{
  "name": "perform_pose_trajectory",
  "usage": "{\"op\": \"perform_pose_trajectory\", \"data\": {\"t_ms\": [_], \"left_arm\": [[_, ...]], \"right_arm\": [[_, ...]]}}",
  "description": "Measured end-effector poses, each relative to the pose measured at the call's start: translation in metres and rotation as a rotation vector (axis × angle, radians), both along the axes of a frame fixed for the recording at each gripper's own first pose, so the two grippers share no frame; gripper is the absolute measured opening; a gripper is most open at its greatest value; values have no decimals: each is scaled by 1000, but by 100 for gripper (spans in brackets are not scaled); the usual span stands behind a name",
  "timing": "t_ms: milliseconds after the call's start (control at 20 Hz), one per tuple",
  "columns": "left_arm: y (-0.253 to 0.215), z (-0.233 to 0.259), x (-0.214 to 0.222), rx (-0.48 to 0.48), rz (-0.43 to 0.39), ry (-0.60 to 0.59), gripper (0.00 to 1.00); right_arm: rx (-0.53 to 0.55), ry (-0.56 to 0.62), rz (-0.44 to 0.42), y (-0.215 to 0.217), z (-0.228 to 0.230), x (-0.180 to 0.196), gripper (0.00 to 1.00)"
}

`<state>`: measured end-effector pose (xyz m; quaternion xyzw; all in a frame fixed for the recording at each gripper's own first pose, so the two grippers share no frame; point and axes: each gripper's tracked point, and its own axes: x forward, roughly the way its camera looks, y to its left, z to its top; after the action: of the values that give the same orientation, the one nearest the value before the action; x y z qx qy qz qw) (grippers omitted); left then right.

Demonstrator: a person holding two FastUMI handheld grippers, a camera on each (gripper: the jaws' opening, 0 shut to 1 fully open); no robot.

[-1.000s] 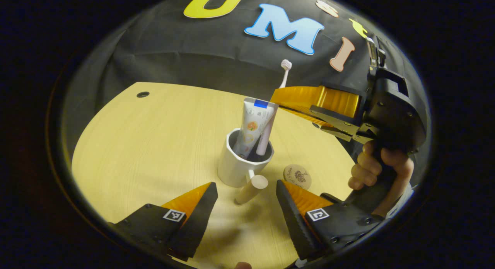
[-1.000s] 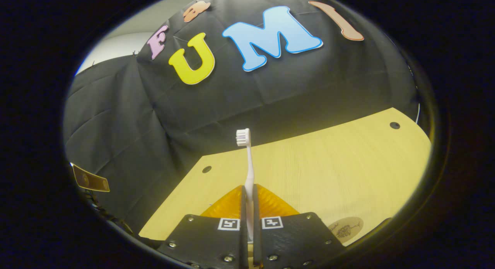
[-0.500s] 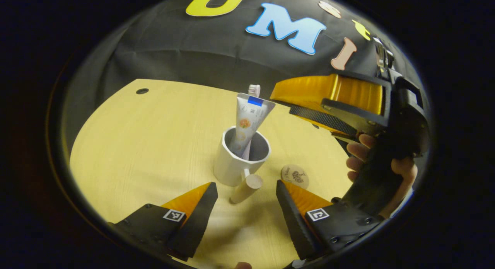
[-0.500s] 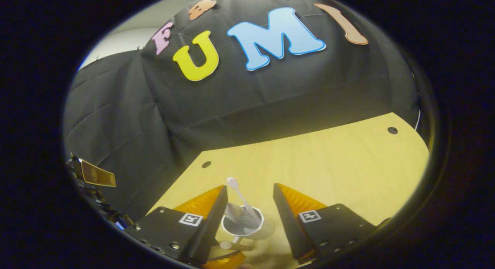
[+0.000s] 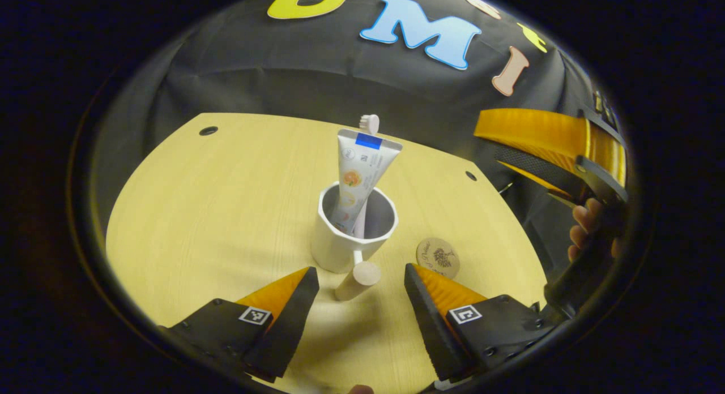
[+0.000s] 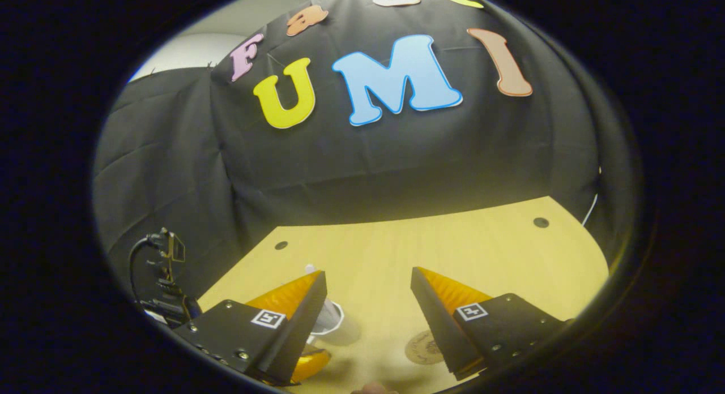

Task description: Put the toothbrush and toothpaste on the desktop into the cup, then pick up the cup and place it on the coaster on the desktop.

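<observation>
White cup (image 5: 340, 249), yellowish desktop (image 5: 226, 213), seemingly tan coaster (image 5: 438, 256).

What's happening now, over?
Both hand-held grippers open: left, right. Toothbrush and toothpaste in cup. Cup beside coaster, not on it. Nothing between them.

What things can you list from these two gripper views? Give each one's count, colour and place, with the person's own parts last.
White ceramic cup with a wooden handle: one, white, middle of the desktop.
Toothpaste tube: one, white with a blue band, standing in the cup.
Toothbrush: one, pale, in the cup behind the tube.
Round wooden coaster: one, tan, right of the cup, apart from it.
Wooden desktop: one, light yellow.
Left gripper: one, black and orange, open before the cup handle.
Right gripper: one, black and orange, open above the desktop.
Hand: one, holding the right gripper.
</observation>
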<state>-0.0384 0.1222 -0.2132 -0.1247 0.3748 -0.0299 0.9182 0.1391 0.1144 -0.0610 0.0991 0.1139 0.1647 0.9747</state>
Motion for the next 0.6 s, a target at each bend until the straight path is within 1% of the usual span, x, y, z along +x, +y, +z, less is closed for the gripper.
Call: {"op": "perform_pose_trajectory", "data": {"t_ms": [50, 100, 150, 200, 250, 350, 400, 450, 500, 600], "left_arm": [[-2, -1, 2, -3, -2, 9, 95], [-3, -3, 3, -1, 1, 17, 98], [-3, -4, 6, 2, 2, 24, 98], [-2, -5, 8, 7, 3, 35, 94], [-1, -6, 9, 13, 5, 46, 98], [3, -10, 12, 26, 8, 78, 97], [3, -13, 13, 30, 8, 97, 93], [6, -15, 14, 36, 12, 115, 97], [8, -18, 14, 44, 9, 136, 94], [13, -24, 14, 65, 9, 187, 94]], "right_arm": [[-18, -9, -15, -9, 2, -4, 94], [-33, -21, -26, -17, 4, -9, 94], [-48, -33, -38, -25, 7, -14, 94], [-57, -42, -48, -32, 8, -19, 94], [-62, -46, -58, -39, 10, -24, 94], [-52, -44, -80, -52, 12, -33, 94], [-44, -37, -86, -56, 11, -37, 94], [-38, -32, -94, -62, 11, -42, 94], [-38, -26, -106, -69, 9, -46, 94], [-43, -11, -126, -81, 3, -54, 94]]}}
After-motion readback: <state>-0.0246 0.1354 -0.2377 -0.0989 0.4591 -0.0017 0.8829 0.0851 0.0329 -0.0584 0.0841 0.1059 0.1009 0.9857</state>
